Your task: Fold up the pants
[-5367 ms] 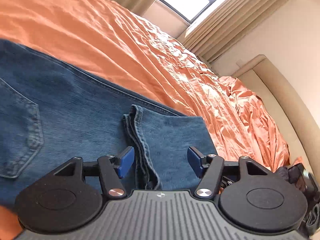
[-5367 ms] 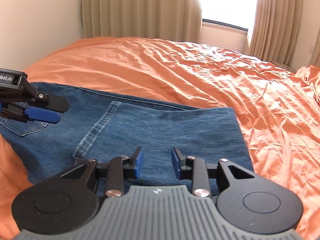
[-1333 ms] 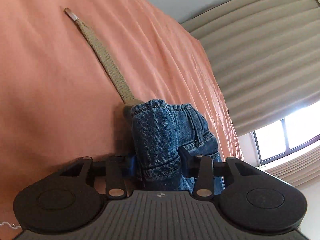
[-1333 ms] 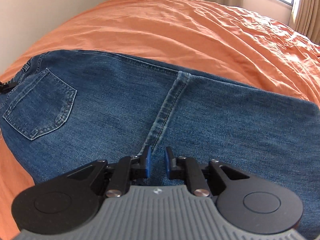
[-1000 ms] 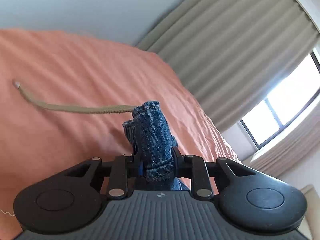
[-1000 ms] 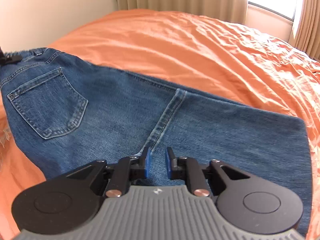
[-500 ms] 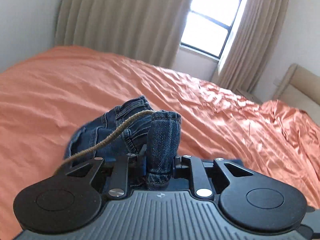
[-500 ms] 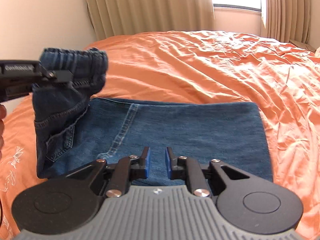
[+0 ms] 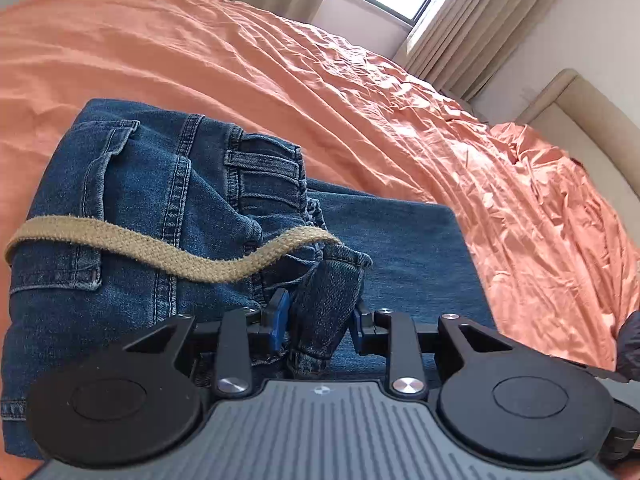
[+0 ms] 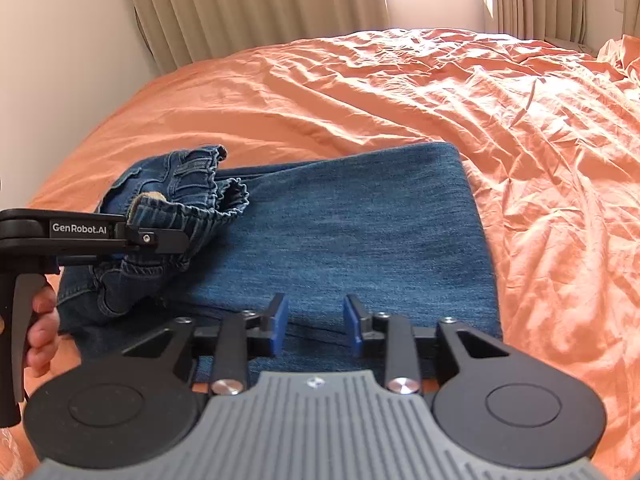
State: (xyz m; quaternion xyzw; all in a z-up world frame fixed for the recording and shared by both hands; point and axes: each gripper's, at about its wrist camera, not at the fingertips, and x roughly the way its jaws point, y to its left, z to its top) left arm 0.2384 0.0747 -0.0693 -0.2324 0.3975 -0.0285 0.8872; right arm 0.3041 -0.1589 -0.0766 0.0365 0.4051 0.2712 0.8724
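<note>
The jeans (image 10: 360,240) are seen lower centre in the right wrist view, on the orange bedspread (image 10: 440,92). The waistband (image 9: 328,292), which lay flat at the far left 1 second ago, has now been carried over onto the folded legs, so the last fold looks nearly made. It is bunched, not flat, and some smoothing will likely be needed.

The left gripper (image 9: 318,320) is closed on that waistband at lower centre of its own view, denim being pinched between the 2 blue pads (image 9: 278,318). A tan drawstring (image 9: 160,252) is draped across the denim from the left edge toward centre. In the right wrist view the same tool is shown at middle left, held by a hand (image 10: 40,332).

The right gripper (image 10: 314,326), narrowed half a second ago, has been opened; nothing is held, and it hovers low over the near edge of the legs.

Counted: 1 pair of jeans, 1 drawstring, 2 grippers, 1 visible hand, 1 window (image 10: 436,0).
</note>
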